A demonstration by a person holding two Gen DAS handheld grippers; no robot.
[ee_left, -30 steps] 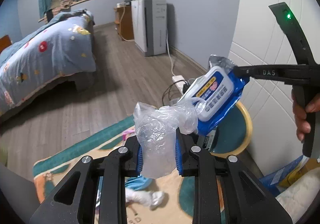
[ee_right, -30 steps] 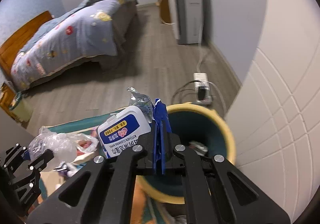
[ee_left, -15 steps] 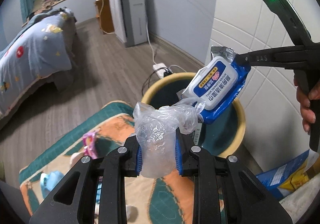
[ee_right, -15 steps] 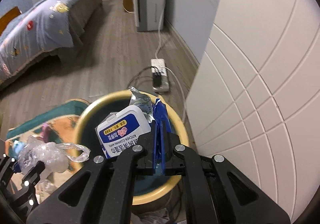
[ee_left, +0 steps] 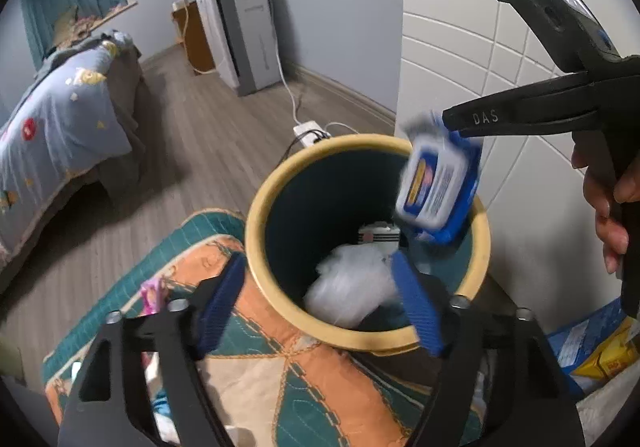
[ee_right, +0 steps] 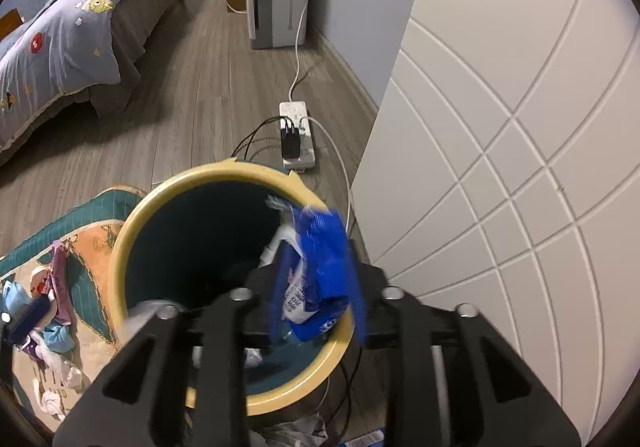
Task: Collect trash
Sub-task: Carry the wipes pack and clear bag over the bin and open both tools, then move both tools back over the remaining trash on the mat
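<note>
Left wrist view: left gripper (ee_left: pixel 316 305) jaws spread wide over the bin (ee_left: pixel 256 207), plastic bag (ee_left: pixel 348 287) dropping inside. Right gripper (ee_right: pixel 316 287) jaws look loosened too, wipes pack (ee_left: pixel 436 187) blurry above the rim, so it lands inside.

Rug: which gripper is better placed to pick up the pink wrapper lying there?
Left. The left gripper is open and empty, above the rug's edge; the right gripper is over the bin, wipes pack between its fingers.
</note>
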